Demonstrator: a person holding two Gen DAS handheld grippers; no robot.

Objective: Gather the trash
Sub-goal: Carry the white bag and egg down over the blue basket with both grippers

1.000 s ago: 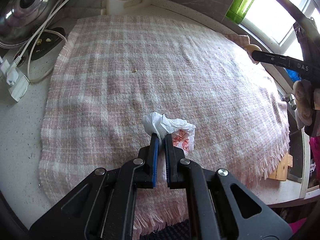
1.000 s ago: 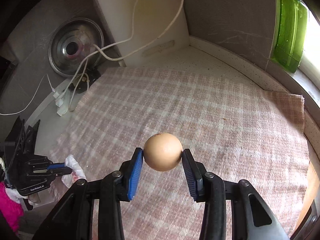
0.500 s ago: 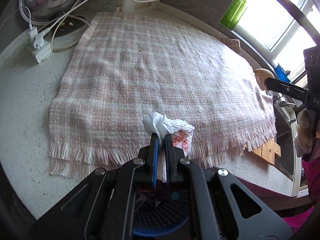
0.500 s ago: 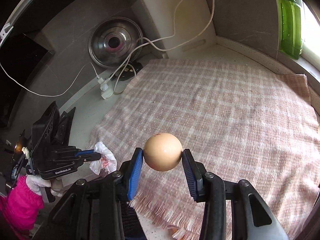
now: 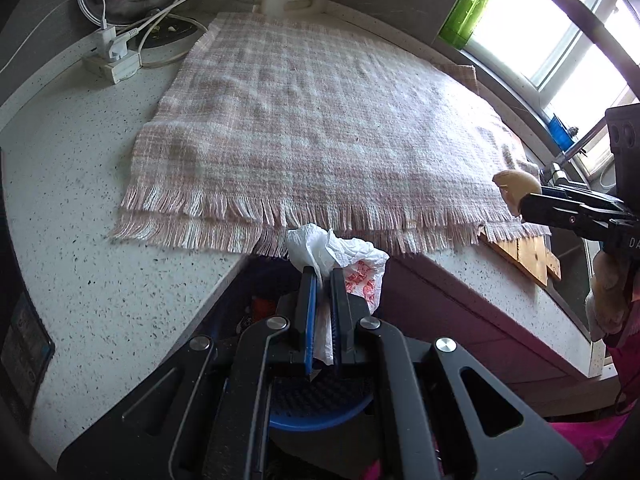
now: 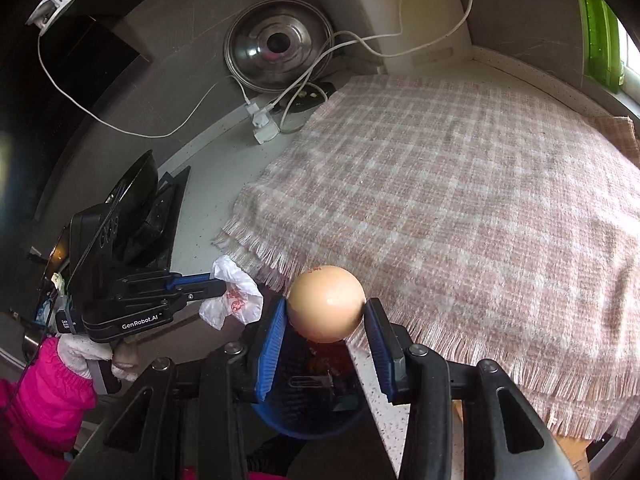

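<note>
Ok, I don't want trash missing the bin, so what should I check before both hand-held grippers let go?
1. Left hand-held gripper clamps crumpled white plastic wrapper: ok.
2. Right hand-held gripper clamps brown eggshell: ok.
3. Wrapper past the speckled countertop edge: ok.
4. Blue-rimmed dark mesh bin under the wrapper: ok.
5. Eggshell fully over the bin: cannot tell.

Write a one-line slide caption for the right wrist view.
Right gripper holds an eggshell above a blue bin at the counter edge, while the left gripper carries a crumpled wrapper.
</note>
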